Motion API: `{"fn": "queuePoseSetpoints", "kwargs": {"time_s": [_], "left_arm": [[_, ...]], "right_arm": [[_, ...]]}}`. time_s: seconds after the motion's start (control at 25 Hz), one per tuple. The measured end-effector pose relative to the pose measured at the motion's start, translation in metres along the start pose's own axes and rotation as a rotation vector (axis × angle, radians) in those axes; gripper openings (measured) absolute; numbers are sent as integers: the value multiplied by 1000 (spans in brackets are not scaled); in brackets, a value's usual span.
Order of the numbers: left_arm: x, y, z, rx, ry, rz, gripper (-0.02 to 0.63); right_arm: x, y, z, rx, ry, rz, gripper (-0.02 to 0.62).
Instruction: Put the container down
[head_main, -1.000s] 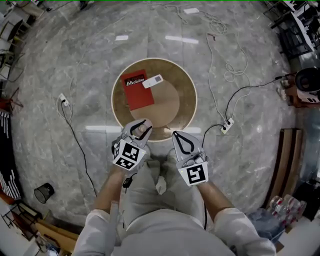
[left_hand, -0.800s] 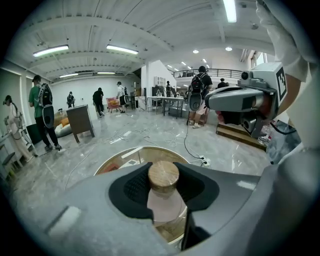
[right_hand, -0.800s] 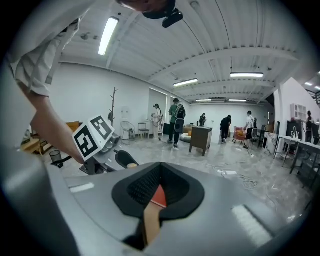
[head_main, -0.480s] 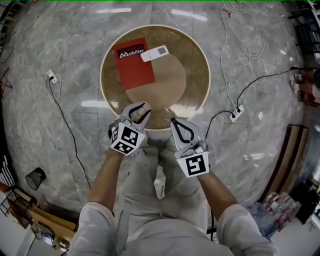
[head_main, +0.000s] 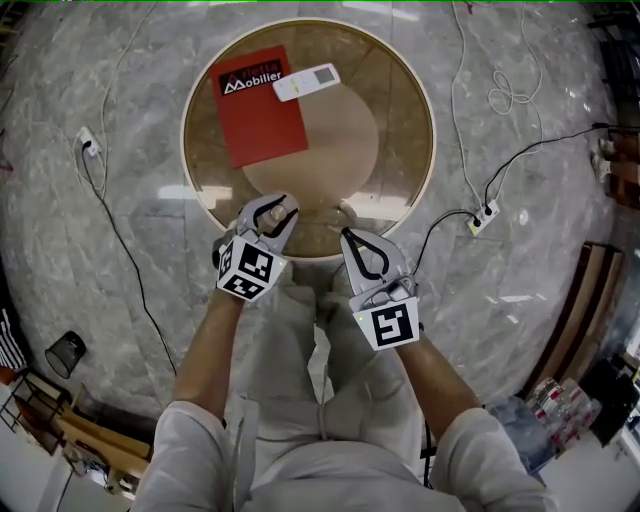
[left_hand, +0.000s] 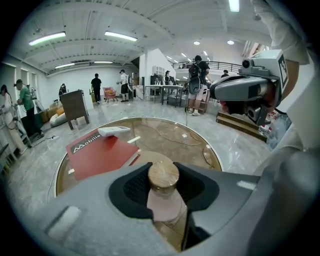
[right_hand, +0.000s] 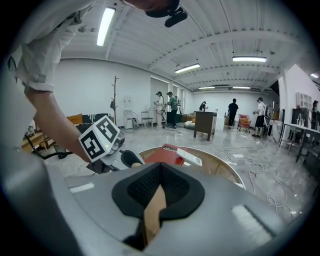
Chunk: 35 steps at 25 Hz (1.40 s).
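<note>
Tabletop (head_main: 420, 120): round; bare on the near side.
Red book (head_main: 260, 105): far left, with a white remote (head_main: 306, 81) at its corner.
Left tongs (head_main: 268, 215): pinching the container over the near rim.
Right tongs (head_main: 348, 238): pressed together, empty.
Container (left_hand: 163, 192): small pink jar with a wooden lid, upright in the left tongs.
Progress: judged to be at the tabletop; lowering and release remain.

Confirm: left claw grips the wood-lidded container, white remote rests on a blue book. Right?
Not quite: the book is red, not blue, per the head view. The left claw does grip the wood-lidded container, and the white remote rests on that book.
</note>
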<state>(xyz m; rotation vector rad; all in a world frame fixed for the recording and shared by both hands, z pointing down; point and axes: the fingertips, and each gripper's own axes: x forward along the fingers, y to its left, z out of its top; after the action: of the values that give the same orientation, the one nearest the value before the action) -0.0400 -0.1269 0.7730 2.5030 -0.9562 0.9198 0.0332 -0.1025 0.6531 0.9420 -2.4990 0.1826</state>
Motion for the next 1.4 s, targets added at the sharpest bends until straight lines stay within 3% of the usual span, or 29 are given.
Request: {"fn": "queuePoseSetpoints", "kwargs": {"time_s": [1.2, 1.4], "left_arm": [[18, 5, -13, 17, -53, -2, 143], [13, 3, -13, 8, -71, -14, 235]], "right_arm": [[24, 3, -25, -14, 9, 22, 6], [24, 9, -21, -25, 2, 26, 6]]}}
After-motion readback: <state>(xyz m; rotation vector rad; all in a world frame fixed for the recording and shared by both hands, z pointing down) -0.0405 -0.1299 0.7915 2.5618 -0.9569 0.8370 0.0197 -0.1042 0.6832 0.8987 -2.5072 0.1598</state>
